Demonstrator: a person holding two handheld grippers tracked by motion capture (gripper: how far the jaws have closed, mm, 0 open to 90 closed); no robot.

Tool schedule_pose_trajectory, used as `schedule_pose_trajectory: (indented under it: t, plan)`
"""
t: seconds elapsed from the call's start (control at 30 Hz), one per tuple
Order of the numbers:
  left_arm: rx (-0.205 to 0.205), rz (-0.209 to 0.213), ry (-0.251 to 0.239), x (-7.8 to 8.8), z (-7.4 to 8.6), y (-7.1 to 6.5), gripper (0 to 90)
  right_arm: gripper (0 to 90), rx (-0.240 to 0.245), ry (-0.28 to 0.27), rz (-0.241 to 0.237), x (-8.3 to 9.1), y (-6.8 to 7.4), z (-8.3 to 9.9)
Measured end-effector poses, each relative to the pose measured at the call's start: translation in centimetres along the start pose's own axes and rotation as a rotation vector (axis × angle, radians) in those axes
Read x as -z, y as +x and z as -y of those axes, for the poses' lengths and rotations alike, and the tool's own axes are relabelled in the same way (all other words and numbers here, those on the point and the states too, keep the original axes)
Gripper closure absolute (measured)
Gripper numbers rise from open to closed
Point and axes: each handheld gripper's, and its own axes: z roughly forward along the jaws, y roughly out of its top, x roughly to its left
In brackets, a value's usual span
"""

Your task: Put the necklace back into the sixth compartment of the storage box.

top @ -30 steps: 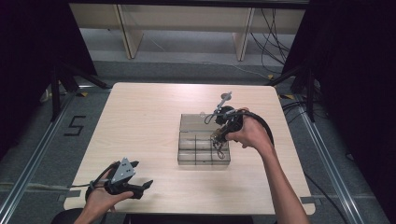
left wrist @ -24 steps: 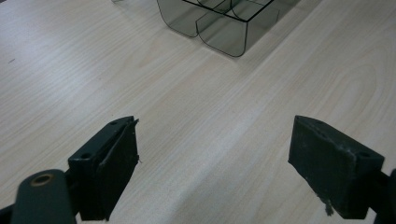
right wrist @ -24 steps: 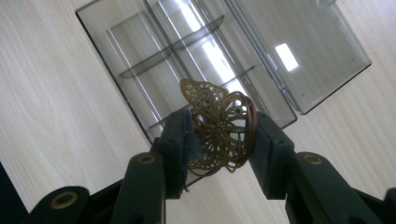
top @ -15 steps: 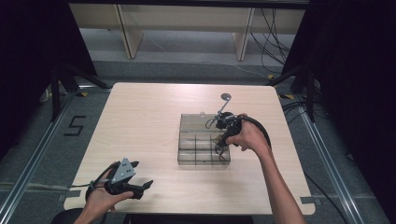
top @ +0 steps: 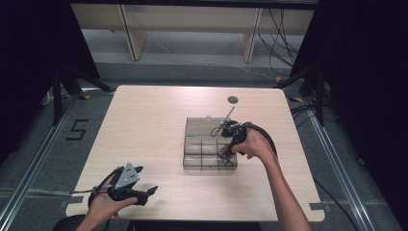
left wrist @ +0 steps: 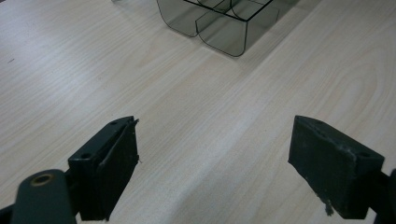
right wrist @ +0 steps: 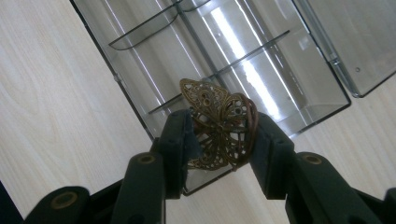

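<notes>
A clear smoky plastic organizer box with several compartments and an open lid stands near the middle right of the table. My right gripper points down over its near right compartment, shut on a bronze filigree butterfly ornament pinched between the two black pads just above the box. My left gripper rests low at the table's near left edge, open with nothing between its fingers, and the box corner lies farther off.
A small dark round object lies on the table beyond the box. The box's open lid lies flat behind the compartments. A cable loops from the right gripper. Bare light wood spreads left of the box.
My right gripper has come down with the butterfly ornament toward the box's near right compartment. The left gripper has stayed where it was.
</notes>
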Motion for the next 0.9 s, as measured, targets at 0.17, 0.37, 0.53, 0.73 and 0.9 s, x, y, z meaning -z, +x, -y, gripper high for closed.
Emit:
schedule_pose_trajectory:
  t: [0.17, 0.37, 0.53, 0.73, 0.9]
  plan:
    - [-0.01, 0.004, -0.004, 0.0, 0.0, 0.1, 15.2, 61.5, 0.046, 0.017, 0.002, -0.9, -0.3, 0.0]
    - [-0.015, -0.005, 0.004, 0.0, 0.0, 0.1, 15.2, 61.5, 0.026, 0.035, -0.006, -1.8, -0.6, 0.2]
    - [-0.001, 0.003, -0.018, -0.1, 0.0, 0.0, 15.1, 61.5, 0.04, 0.044, -0.005, -2.3, -0.7, 0.0]
    - [0.016, 0.002, -0.013, -0.1, 0.0, -0.1, 15.2, 61.5, -0.009, 0.062, -0.032, -2.9, -0.5, 0.0]
    - [0.01, 0.004, -0.019, -0.1, 0.0, 0.0, 15.1, 61.5, 0.002, 0.066, -0.026, -3.3, -0.8, 0.1]
